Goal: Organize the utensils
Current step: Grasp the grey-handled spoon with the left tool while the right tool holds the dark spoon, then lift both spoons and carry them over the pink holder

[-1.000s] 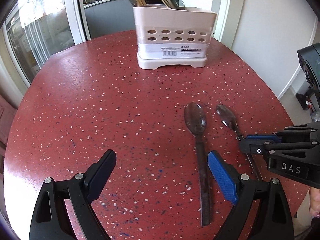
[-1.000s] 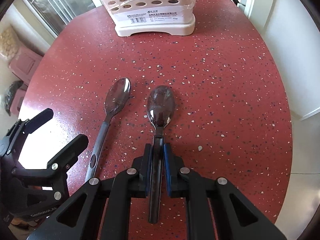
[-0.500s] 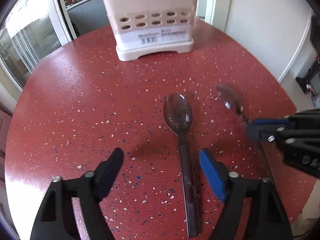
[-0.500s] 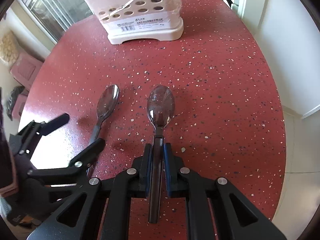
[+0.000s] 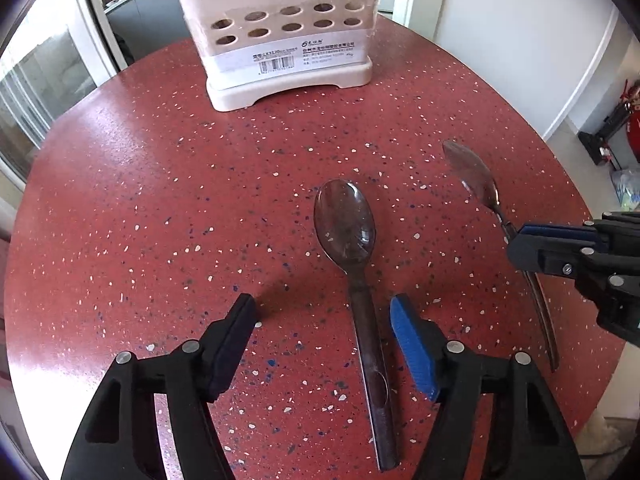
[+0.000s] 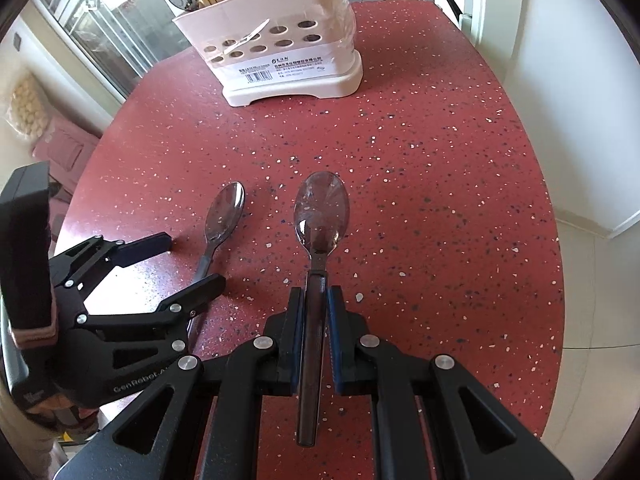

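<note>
Right tongs [image 6: 312,308] clamped on a dark spoon [image 6: 320,216] by its handle, bowl pointing ahead; left tongs [image 5: 320,344], body marked "GenRobot", spread wide apart around a second spoon [image 5: 352,236] lying flat on the red speckled table [image 5: 160,184]. Far ahead of both stands a cream holder [image 5: 280,36], barcode sticker with small unreadable print, utensils inside.

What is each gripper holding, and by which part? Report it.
Right gripper: shut on a dark spoon, gripped on its handle just behind the bowl. Left gripper: open around the other spoon's handle, holding nothing.
</note>
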Available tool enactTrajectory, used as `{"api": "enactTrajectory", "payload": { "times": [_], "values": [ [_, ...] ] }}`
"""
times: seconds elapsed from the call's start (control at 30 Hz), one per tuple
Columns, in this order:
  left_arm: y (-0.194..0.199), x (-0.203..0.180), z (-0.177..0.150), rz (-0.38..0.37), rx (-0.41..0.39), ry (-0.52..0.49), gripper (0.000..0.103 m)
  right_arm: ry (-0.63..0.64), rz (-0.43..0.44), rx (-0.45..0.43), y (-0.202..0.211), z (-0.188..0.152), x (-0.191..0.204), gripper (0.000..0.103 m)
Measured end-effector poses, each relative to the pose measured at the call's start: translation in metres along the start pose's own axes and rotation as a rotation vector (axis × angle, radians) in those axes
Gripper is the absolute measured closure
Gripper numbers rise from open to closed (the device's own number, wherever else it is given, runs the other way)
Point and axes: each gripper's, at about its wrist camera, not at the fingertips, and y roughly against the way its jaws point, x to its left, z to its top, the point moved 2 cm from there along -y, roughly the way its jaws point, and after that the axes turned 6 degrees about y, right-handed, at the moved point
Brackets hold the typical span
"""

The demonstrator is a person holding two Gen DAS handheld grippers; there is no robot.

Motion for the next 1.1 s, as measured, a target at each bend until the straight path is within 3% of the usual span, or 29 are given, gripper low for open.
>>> {"api": "enactTrajectory", "payload": {
  "times": [0.27,0.33,0.43,0.63,0.83,1.1],
  "values": [
    [0.003,-0.012,0.002,-0.025,0.020,-0.050,0.029,-0.011,0.012,-0.024,0.011,-0.005,-0.010,0.091],
    [0.003,-0.020,0.003,-0.036,0.022,-0.072,0.046,-0.012,0.015,-0.030,0.013,-0.005,-0.009,0.091],
    [0.005,-0.030,0.002,-0.044,0.021,-0.103,0.062,-0.015,0.021,-0.036,0.016,-0.005,-0.007,0.091],
    [0.009,-0.032,-0.005,-0.035,-0.029,-0.084,0.062,-0.016,0.030,-0.051,0.020,-0.007,-0.005,0.091],
    [0.029,-0.020,-0.014,-0.071,-0.126,-0.005,0.062,-0.014,0.056,-0.083,0.025,-0.006,0.000,0.091],
    [0.068,-0.009,-0.018,-0.057,-0.277,0.059,0.062,0.016,0.072,-0.132,0.034,-0.007,0.011,0.091]
  ]
}}
